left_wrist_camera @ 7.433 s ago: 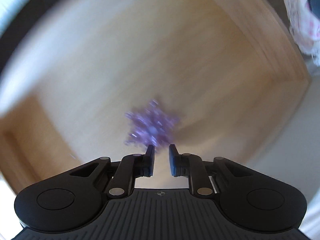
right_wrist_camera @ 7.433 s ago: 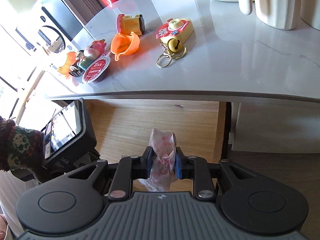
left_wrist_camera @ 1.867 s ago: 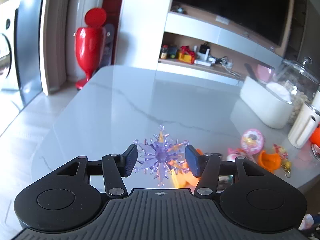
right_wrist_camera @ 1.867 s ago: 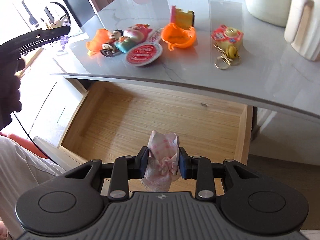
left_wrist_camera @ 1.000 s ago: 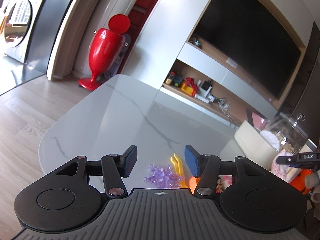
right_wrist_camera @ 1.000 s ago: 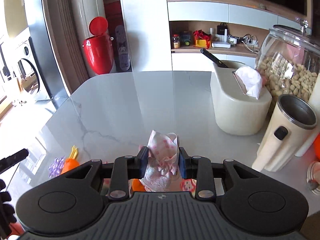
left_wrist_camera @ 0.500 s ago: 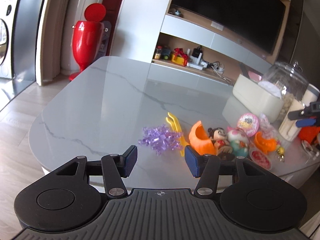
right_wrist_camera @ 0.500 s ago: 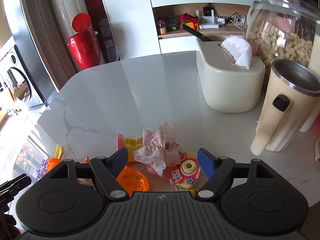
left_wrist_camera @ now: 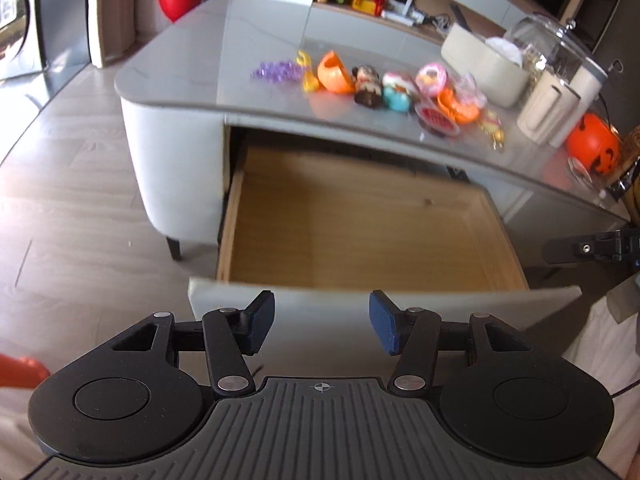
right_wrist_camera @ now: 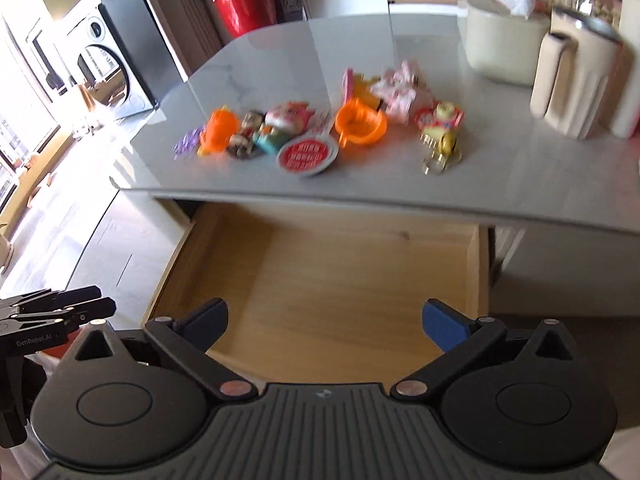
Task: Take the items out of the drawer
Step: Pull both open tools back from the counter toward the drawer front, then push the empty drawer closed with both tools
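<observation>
The wooden drawer [left_wrist_camera: 360, 236] [right_wrist_camera: 332, 280] stands pulled out under the grey marble tabletop, and nothing shows inside it. On the tabletop lie the purple snowflake [left_wrist_camera: 276, 70] [right_wrist_camera: 186, 142] at the left end of a row of toys and the pink cloth scrunchie [right_wrist_camera: 402, 90] near the right end. My left gripper [left_wrist_camera: 322, 326] hovers open in front of the drawer's grey front panel, with nothing between its fingers. My right gripper [right_wrist_camera: 326, 322] is wide open above the drawer's near edge, also holding nothing.
Among the toys on the tabletop [right_wrist_camera: 520, 176] are an orange cup [right_wrist_camera: 360, 124], a red-lidded round tin [right_wrist_camera: 308, 156] and a keyring toy [right_wrist_camera: 440, 124]. A cream tissue box [right_wrist_camera: 504, 46], a cream jug [right_wrist_camera: 576, 88] and an orange pumpkin bucket [left_wrist_camera: 592, 148] stand at the right.
Both grippers have pulled back from the tabletop to in front of the open drawer. The snowflake and the pink scrunchie, let go earlier, lie on the table. The right gripper's jaws are wider.
</observation>
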A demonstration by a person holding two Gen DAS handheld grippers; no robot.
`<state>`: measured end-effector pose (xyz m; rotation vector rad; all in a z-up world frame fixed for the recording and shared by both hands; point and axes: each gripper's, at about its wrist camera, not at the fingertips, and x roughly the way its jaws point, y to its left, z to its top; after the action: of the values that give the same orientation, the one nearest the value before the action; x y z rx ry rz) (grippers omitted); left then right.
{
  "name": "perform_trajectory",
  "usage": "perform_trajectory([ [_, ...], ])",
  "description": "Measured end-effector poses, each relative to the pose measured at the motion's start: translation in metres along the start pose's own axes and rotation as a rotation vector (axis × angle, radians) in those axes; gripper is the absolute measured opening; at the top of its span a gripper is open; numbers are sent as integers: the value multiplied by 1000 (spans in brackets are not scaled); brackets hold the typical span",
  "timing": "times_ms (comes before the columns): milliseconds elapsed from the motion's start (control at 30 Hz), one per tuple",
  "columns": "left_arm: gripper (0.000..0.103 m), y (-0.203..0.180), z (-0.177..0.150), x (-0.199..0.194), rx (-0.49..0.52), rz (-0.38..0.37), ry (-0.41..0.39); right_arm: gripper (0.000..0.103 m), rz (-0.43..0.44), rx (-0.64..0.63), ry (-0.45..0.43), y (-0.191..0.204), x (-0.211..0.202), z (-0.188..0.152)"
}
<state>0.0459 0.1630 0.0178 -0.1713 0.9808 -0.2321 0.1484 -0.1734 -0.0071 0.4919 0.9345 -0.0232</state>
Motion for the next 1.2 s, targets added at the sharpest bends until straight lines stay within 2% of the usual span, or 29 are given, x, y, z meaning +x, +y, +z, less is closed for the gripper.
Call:
perform_trajectory([
  [67, 57, -8, -18, 7, -26, -1, 72, 103, 27, 15, 58, 5, 8, -26],
  [167, 57, -22, -36, 19, -30, 13, 132, 103, 30, -1, 126, 16, 22, -65],
  [300, 57, -39, -45, 30, -30, 24, 127, 103, 18, 57, 175, 16, 37, -102],
  [400, 57, -55, -45, 42, 12, 79, 96, 103, -29, 91, 185, 12, 48, -124],
  [500, 57, -67, -51, 53, 65, 118, 86, 103, -127, 60, 156, 13, 55, -137],
  [633, 57, -77, -60, 68, 115, 157, 67, 103, -186, 37, -10, 20, 35, -137],
  [733, 56, -77, -63, 77, 130, 179, 54, 103, -274, -31, -76, 32, 34, -143],
  [800, 56, -72, -63, 82, 108, 174, 60, 103, -299, -40, -113, 36, 32, -139],
  [967, 56, -63, -56, 88, 43, 158, 54, 103, -309, 45, -106, 21, 45, -127],
  [1100, 56, -65, -49, 89, 51, 182, -14, 103, -299, 120, -126, 10, 50, -122],
  [1200, 57, -61, -43, 91, 28, 177, -27, 103, -303, 118, -140, 10, 51, -120],
])
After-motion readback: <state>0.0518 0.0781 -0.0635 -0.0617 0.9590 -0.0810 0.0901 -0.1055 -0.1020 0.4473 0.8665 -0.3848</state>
